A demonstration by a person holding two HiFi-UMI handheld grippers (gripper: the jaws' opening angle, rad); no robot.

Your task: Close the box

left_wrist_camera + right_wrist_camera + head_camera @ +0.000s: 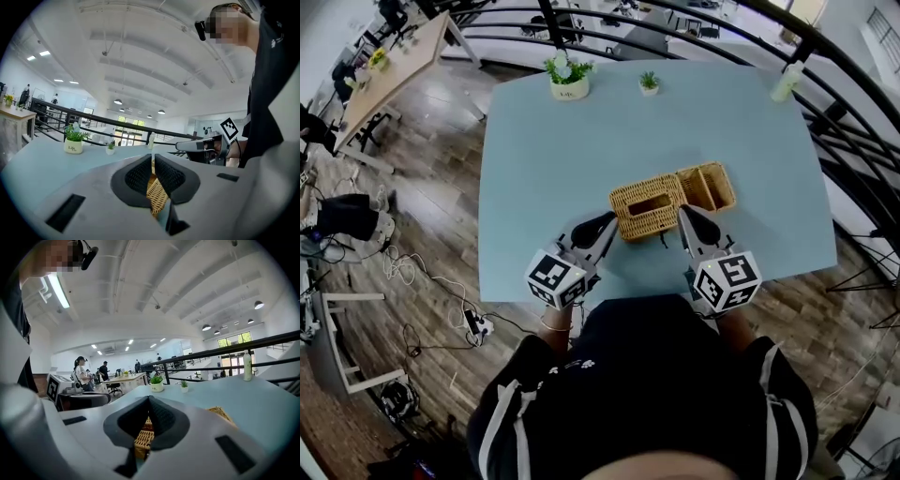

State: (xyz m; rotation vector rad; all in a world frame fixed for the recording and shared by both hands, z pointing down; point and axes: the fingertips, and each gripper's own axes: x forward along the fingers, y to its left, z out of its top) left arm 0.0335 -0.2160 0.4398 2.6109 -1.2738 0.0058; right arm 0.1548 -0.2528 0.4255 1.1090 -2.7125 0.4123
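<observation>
- Left gripper (605,225): over the table's (534,187) near edge, tips pointing at the left end of the wicker box (649,208). In its own view the jaws are closed, tips meeting, with wicker (157,194) showing through the gap below them. Whether the pads pinch a strand or only sit against the weave is unclear.
- Right gripper (684,214): also at the near edge, tips at the box's right end, where its two halves join. In its own view the jaws are together, with wicker (142,437) behind the gap.
- Wicker box: near the middle of the table's near edge, between the two grippers. Its slotted half lies to the left. The open half (710,186) lies flat beside it on the right, touching, so the box is not closed.
- Far edge: potted plant (569,80) in a white pot left of centre, with a small plant (649,83) just to its right.
- Far right corner: pale bottle (787,81), upright.
</observation>
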